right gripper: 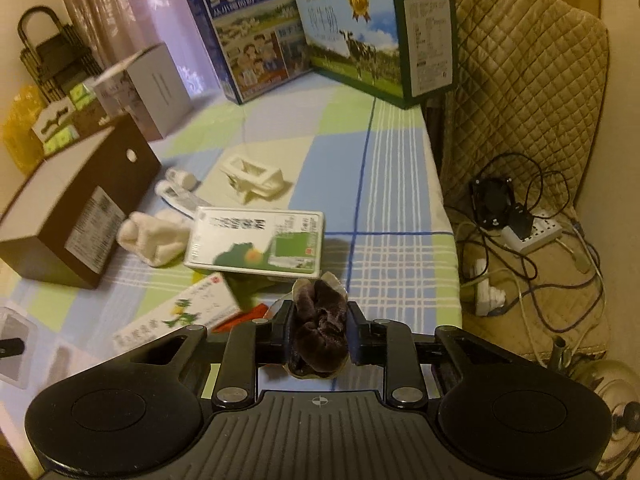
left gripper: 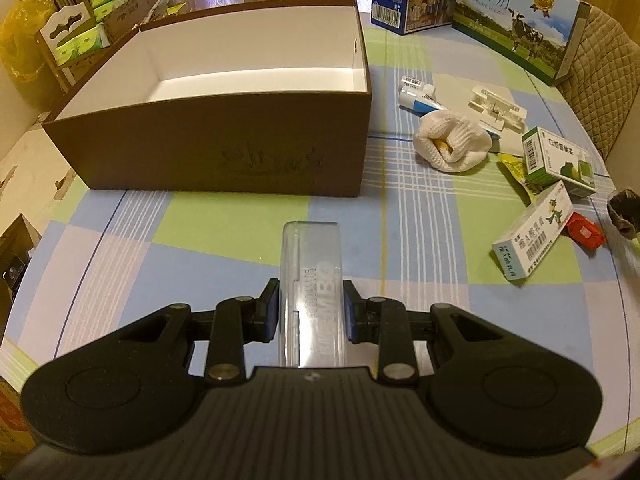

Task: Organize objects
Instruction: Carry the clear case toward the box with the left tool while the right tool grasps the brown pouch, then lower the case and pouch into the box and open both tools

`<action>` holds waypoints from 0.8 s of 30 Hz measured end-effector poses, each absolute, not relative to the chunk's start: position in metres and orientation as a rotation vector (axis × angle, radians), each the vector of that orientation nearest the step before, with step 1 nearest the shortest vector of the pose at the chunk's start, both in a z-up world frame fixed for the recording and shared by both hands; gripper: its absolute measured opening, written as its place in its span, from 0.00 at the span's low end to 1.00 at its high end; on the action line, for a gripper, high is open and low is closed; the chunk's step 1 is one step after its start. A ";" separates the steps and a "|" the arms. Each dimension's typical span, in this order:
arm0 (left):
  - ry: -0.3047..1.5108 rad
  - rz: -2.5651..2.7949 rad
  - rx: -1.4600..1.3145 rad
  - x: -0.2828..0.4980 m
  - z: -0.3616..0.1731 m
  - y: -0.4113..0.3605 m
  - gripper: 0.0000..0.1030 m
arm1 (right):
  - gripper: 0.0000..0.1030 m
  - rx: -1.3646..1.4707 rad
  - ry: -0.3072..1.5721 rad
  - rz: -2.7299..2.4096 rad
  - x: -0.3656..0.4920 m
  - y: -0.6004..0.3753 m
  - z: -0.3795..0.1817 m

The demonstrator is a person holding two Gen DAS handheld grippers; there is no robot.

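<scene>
My left gripper [left gripper: 311, 304] is shut on a clear plastic case [left gripper: 311, 264] that sticks out forward above the checked tablecloth, short of the open brown box [left gripper: 224, 160]. The box's white inside shows nothing in it. My right gripper [right gripper: 319, 320] is shut on a dark brown rolled sock [right gripper: 320, 328], held above the cloth near the table's right edge; that sock also shows at the right edge of the left wrist view as a dark bundle [left gripper: 624, 212]. A white rolled sock [left gripper: 452, 144] lies to the right of the box.
Right of the box lie two tubes [left gripper: 416, 98], a white plastic clip [left gripper: 496, 110], a green-and-white medicine box [right gripper: 256, 240], a dinosaur-print box [left gripper: 534, 236] and a red packet [left gripper: 586, 230]. Two milk cartons [right gripper: 352, 36] stand at the back. A quilted chair [right gripper: 520, 80] with cables stands beside the table.
</scene>
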State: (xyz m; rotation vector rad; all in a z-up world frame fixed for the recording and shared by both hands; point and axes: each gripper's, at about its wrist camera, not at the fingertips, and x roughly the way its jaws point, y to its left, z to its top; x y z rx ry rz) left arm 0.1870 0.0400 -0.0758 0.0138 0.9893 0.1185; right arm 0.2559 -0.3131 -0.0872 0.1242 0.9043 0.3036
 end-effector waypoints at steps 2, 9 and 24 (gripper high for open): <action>0.982 0.108 0.010 0.186 -0.071 0.041 0.25 | 0.22 0.149 0.897 0.318 0.246 -0.309 -0.079; 0.951 0.050 0.014 0.185 -0.050 0.052 0.25 | 0.22 0.178 0.893 0.429 0.217 -0.256 -0.057; 0.840 -0.031 -0.001 0.202 0.010 0.141 0.25 | 0.22 0.158 0.850 0.681 0.210 -0.073 -0.019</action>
